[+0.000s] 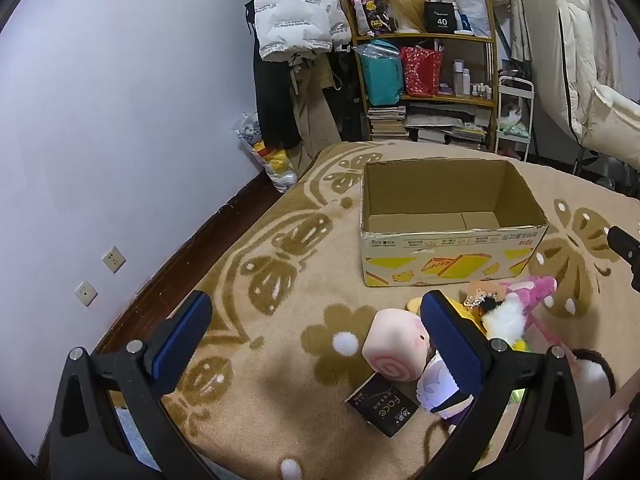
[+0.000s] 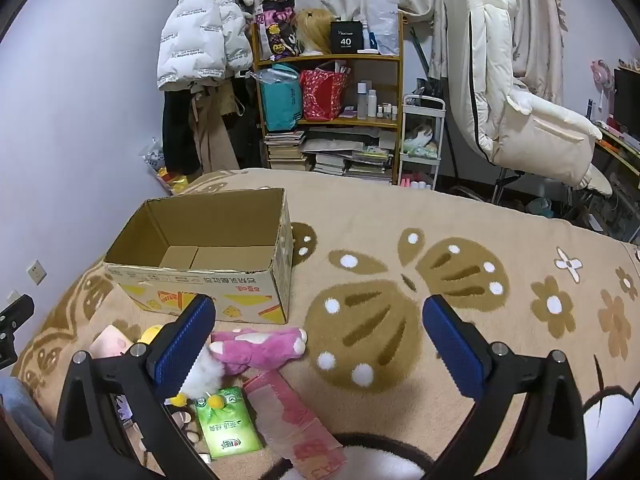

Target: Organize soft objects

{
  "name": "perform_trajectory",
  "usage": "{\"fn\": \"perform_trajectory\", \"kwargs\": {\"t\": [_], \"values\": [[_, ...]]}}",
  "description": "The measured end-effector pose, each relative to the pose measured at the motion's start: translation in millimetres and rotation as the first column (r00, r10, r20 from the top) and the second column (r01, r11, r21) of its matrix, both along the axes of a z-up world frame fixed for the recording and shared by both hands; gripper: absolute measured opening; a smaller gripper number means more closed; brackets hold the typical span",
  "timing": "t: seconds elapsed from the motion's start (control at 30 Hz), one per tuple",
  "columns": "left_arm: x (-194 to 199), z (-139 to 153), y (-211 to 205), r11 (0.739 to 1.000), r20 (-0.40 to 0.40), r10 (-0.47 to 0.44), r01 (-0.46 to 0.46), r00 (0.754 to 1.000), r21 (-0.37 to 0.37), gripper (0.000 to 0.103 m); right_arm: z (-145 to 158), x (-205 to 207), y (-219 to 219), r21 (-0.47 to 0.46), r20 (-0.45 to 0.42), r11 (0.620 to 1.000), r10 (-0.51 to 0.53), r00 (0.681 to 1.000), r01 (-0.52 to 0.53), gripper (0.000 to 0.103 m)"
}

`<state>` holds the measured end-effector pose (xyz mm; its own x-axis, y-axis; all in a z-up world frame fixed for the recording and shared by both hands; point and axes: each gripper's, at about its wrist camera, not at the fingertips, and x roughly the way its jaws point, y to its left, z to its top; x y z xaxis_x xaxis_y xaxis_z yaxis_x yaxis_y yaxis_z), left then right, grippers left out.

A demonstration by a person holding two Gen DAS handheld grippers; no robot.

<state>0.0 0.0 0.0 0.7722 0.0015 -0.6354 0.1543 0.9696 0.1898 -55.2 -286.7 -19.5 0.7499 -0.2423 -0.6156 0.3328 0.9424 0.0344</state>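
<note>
Soft toys lie in a loose heap on the patterned blanket (image 2: 460, 220), just in front of the near wall of the open cardboard box (image 2: 200, 280), which looks empty inside. The pink plush (image 2: 260, 346) stretches crosswise to my right gripper (image 2: 318, 344), its long axis running left to right, with one end pointing toward the middle of my view and the other tucked behind my left-hand pad. A white fluffy toy (image 2: 204, 376) sits touching it, with a yellow toy (image 2: 150, 334) further left. Flat packs are mixed in: a green tissue pack (image 2: 228, 424) and a pink packet (image 2: 292, 412) close under me.

From my left gripper (image 1: 318, 338) the pale pink roll-shaped plush (image 1: 390, 354) lies just inside my right-hand pad, touching a purple-and-white doll (image 1: 436, 388), beside a dark pack (image 1: 382, 406).

Both my pairs of fingers stand wide apart and hold nothing, tilted down toward the blanket.

I judge nothing has gone into the box yet. The pink plush is nearer my right gripper but lies off to its left, so I would need to shift left and turn to bite across its narrow width. The roll plush belongs to my left hand, a short shift right.
</note>
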Motion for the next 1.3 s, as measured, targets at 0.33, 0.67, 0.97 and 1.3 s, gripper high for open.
{"fn": "perform_trajectory", "kwargs": {"t": [0.33, 0.67, 0.97, 1.3], "values": [[0, 2, -2, 1.0, -0.002, 0.003, -0.003, 1.0, 0.014, 0.103, -1, 0, 0, 0.008, 0.001, 1.0, 0.005, 1.0, -0.005, 0.103], [0, -2, -2, 1.0, -0.007, 0.003, -0.003, 1.0, 0.016, 0.103, 0, 0, 2, 0.005, 0.0, 1.0, 0.004, 1.0, -0.004, 0.103], [3, -8, -4, 1.0, -0.009, 0.006, -0.006, 1.0, 0.019, 0.103, 0, -1, 2, 0.006, -0.003, 1.0, 0.004, 1.0, -0.004, 0.103], [3, -8, -2, 1.0, -0.012, 0.009, -0.008, 1.0, 0.02, 0.103, -2, 1, 1, 0.011, -0.004, 1.0, 0.007, 1.0, -0.007, 0.103]]}}
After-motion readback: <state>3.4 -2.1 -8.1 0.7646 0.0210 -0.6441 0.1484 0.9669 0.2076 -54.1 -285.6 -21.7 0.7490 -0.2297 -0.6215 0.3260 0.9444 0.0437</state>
